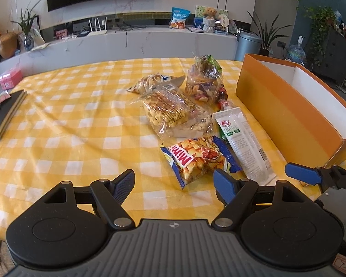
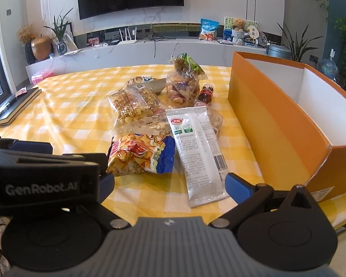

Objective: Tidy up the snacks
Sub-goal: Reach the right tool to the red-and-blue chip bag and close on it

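- In the left wrist view a black notebook (image 1: pixel 4 113) lies at the left edge on the yellow-and-white checked tablecloth (image 1: pixel 64 124).
- The left gripper (image 1: pixel 175 182) fills the bottom, jaws wide apart and empty.
- The yellow-and-blue crinkly snack bag (image 1: pixel 197 158) lies just above the gap, toward the right blue pad (image 1: pixel 223 184).
- Beside it sits the long white-and-clear wrapped packet (image 1: pixel 244 143); clear bags pile up behind.
- The open orange cardboard box (image 1: pixel 286 113) stands at right.
- The right wrist view shows the right gripper (image 2: pixel 169 180) with jaws apart, the white packet's near end between them.
- Only here does the left gripper's black body cover the lower left.
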The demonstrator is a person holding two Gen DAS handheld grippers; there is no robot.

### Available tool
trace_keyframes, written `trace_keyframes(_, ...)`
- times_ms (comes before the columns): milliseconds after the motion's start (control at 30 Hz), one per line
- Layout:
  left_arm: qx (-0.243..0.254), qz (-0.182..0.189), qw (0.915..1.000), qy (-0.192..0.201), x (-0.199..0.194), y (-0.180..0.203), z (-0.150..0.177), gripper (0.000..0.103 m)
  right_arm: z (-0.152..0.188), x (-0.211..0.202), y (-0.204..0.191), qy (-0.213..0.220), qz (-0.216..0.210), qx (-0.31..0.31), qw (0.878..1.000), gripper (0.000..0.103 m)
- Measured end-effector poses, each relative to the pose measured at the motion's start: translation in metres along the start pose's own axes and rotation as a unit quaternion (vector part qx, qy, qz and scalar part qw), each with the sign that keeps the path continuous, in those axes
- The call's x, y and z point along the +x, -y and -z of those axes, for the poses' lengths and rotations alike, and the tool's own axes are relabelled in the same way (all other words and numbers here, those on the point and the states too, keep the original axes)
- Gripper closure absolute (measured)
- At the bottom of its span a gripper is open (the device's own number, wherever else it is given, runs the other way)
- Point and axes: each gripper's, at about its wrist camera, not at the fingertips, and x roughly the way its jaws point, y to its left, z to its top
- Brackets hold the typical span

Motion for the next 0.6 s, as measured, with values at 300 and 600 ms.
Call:
trace_keyframes(300,-0.005,0.034,0.9994,-0.003,0.004,-0.005,-0.001,0.012,0.001,0.01,0.009,0.008,-0.005,0.013,1.0,0.003)
trace_keyframes(600,-0.038,0.017,0.9991,0.007,0.003,-0.037,-0.013,0.012,-0.013,0.016,0.02,-0.005,-0.023,0.051,0.998,0.003)
